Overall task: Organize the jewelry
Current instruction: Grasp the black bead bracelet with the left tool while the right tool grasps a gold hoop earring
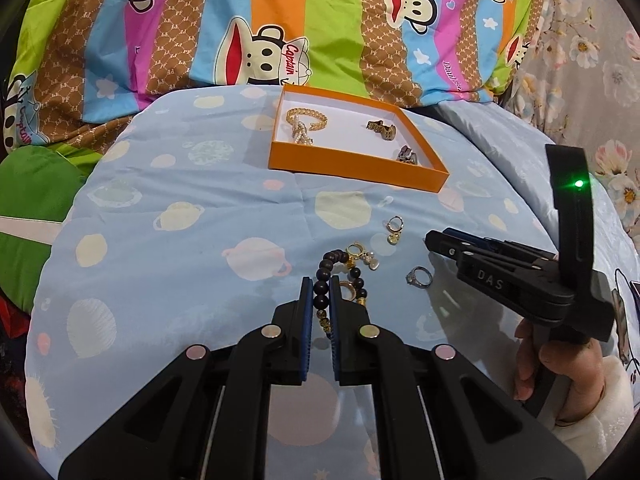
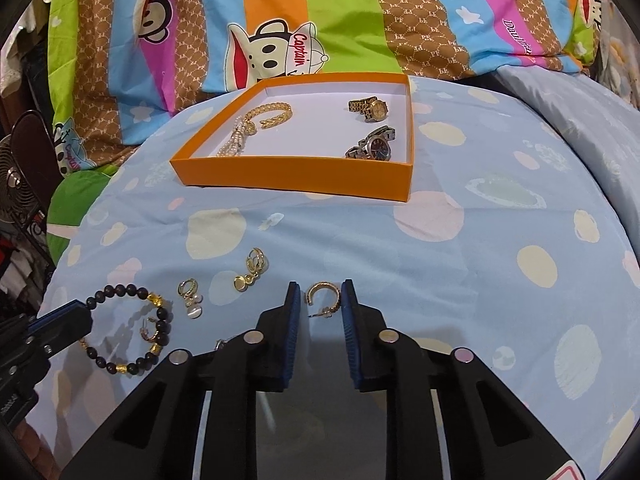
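Bed cover point(image 2: 460, 280) between the near jewelry and the orange box point(image 2: 296, 178) lies bare: clear passage across. Right of the box, open fabric to the bed's edge. Near left is crowded: beaded bracelet point(image 2: 132, 328), two drop earrings point(image 2: 250, 270), left gripper point(image 2: 60, 320). The box's far side abuts the striped pillow point(image 2: 320, 20). Box interior center open between bangle point(image 2: 272, 114) and watches point(image 2: 366, 109).

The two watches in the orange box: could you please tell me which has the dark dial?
The silver watch, the nearer one; the gold watch lies behind it.
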Demonstrator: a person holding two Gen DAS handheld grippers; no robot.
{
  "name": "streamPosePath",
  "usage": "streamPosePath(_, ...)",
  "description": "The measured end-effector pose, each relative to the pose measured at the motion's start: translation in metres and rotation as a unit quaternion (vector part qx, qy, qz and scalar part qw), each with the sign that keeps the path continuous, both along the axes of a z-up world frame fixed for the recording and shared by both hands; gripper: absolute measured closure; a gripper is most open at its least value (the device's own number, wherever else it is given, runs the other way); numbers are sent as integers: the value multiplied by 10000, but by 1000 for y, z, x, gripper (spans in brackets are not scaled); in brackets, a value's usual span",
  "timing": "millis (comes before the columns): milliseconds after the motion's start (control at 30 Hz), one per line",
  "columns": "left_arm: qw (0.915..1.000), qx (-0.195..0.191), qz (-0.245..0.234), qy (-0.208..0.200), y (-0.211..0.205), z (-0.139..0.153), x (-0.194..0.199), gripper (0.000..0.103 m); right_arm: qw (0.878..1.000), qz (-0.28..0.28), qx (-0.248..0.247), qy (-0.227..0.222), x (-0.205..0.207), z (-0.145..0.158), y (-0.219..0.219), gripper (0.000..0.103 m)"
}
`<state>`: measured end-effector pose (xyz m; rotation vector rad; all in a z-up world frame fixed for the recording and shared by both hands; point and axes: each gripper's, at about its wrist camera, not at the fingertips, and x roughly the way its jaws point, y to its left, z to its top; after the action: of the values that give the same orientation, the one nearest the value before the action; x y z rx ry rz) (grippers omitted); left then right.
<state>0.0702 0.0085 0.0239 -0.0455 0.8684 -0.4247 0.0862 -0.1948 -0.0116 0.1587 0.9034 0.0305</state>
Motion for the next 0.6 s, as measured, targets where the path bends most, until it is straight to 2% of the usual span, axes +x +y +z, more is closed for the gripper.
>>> streamPosePath(333,9998,-181,-70,16,3,10,-6,96,9999,-33,14,-164,-8,6,-2,87)
streamPosePath(600,9995,-183,-173,-186,0,28,-15,96,9995,7,87,-299,-23,18,-4,88)
